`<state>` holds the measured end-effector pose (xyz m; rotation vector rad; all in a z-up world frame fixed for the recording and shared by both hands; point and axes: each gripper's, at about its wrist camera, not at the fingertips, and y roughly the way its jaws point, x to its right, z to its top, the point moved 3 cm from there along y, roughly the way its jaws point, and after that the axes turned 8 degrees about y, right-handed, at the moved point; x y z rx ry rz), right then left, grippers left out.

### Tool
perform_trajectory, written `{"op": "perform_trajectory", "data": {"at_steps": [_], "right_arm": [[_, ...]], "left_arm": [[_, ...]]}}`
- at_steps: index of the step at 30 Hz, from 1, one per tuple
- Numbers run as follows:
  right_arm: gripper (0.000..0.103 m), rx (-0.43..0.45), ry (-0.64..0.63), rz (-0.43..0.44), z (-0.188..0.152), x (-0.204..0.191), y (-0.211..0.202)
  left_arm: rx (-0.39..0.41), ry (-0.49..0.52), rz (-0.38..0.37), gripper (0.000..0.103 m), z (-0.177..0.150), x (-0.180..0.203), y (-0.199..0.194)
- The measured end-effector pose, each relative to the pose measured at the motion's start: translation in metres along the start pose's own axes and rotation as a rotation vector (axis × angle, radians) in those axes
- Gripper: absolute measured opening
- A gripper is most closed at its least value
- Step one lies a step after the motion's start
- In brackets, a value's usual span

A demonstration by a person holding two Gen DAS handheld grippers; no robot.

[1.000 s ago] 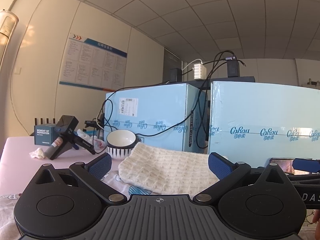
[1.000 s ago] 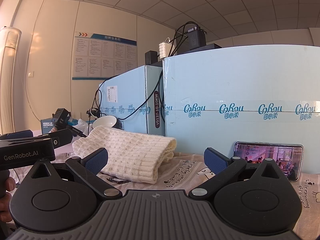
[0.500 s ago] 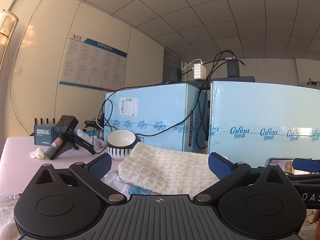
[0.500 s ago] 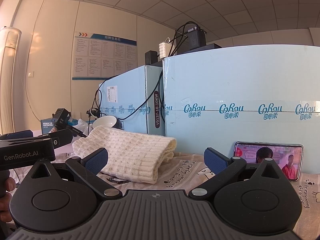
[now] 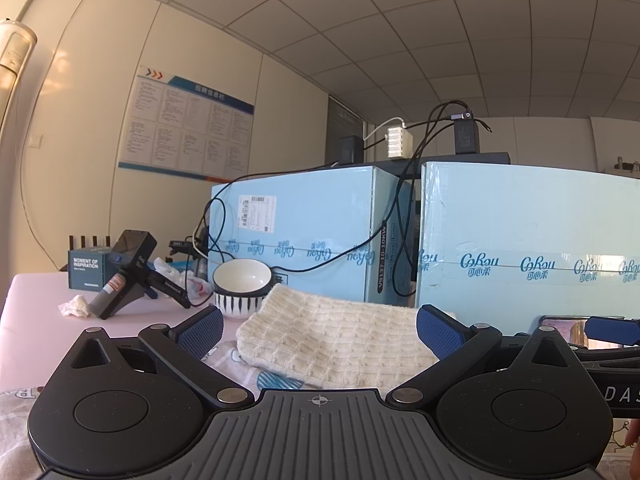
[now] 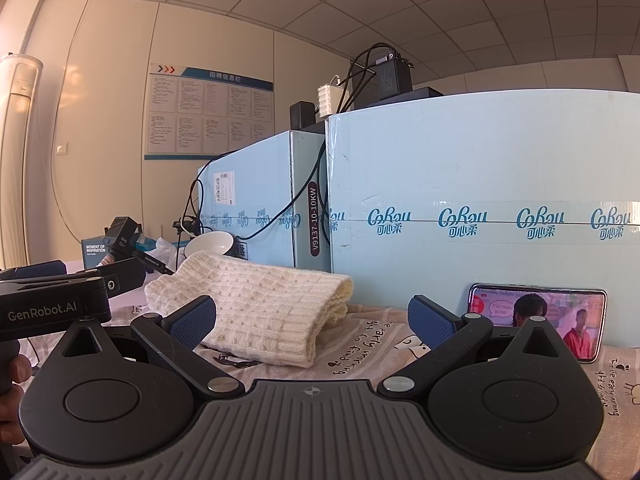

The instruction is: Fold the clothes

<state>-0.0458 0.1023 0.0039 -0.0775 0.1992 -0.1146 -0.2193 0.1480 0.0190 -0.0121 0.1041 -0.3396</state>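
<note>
A cream knitted garment (image 5: 336, 340) lies folded in a thick stack on the printed cloth, just beyond both grippers; it also shows in the right wrist view (image 6: 256, 308). My left gripper (image 5: 320, 328) is open and empty, its blue fingertips (image 5: 200, 330) wide apart in front of the garment, not touching it. My right gripper (image 6: 312, 320) is open and empty, to the right of the left one, with its left pad (image 6: 194, 320) near the garment's front edge.
Two light blue cartons (image 6: 480, 220) stand close behind the garment. A phone (image 6: 536, 320) playing video leans on the right carton. A striped bowl (image 5: 240, 288), a spare gripper (image 5: 132, 272), a small box (image 5: 88, 270) and crumpled tissue (image 5: 76, 306) sit at the left.
Neither gripper nor the garment has moved. Only the picture on the phone screen has changed.
</note>
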Motion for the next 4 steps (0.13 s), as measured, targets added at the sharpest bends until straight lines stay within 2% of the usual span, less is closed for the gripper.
{"op": "perform_trajectory", "data": {"at_steps": [4], "right_arm": [[0.103, 0.0, 0.0, 0.0, 0.0, 0.0002, -0.0001]], "left_arm": [[0.0, 0.0, 0.0, 0.103, -0.0002, 0.0, 0.0001]]}}
